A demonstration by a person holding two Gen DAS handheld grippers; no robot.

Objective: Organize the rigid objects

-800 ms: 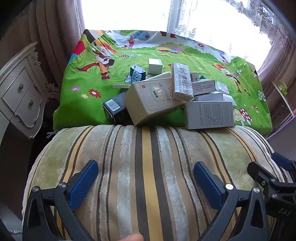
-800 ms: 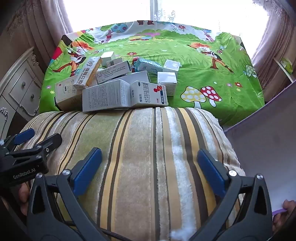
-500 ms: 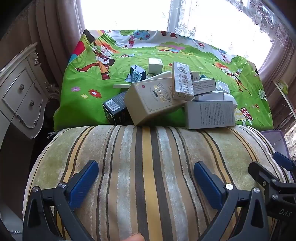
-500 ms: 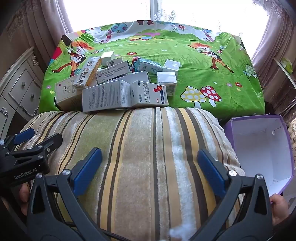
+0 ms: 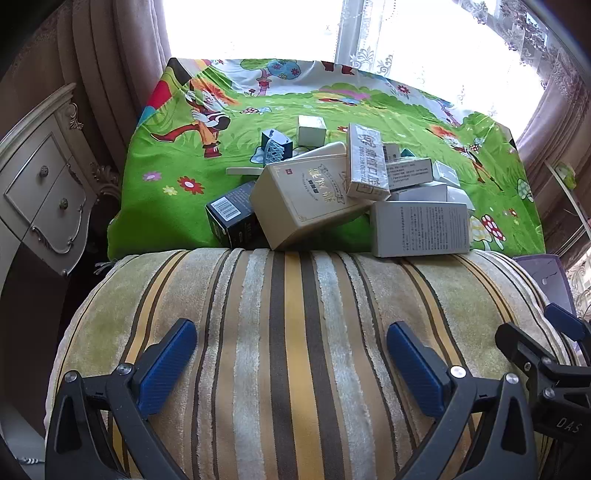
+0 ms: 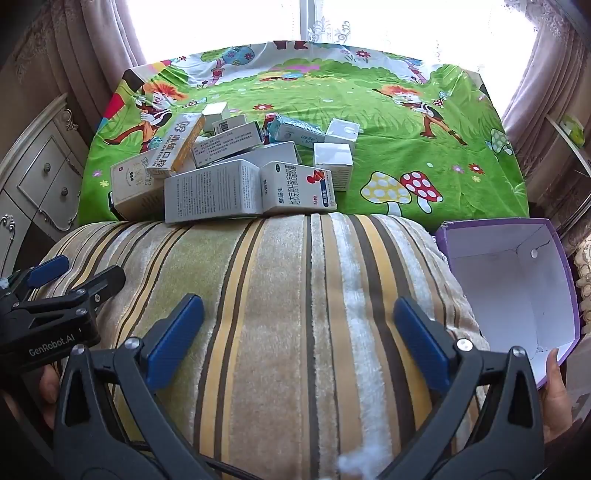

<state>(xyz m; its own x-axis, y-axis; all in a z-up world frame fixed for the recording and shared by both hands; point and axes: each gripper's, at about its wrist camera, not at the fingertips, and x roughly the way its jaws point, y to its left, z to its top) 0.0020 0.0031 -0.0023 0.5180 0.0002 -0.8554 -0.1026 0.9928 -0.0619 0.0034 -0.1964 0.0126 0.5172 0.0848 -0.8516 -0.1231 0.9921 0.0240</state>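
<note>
Blown-out window (image 5: pixel 258 26) backlight, fisheye-warped edges.

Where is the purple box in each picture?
Left wrist view: only a corner of the purple box shows, at the right edge.
Right wrist view: the purple box sits lower right, open, white inside.
Shared landmark: the grey box with small print beside the striped cushion.

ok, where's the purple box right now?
Right wrist view, far right: the purple box sits open beside the striped cushion, just below the green cloth.
</note>
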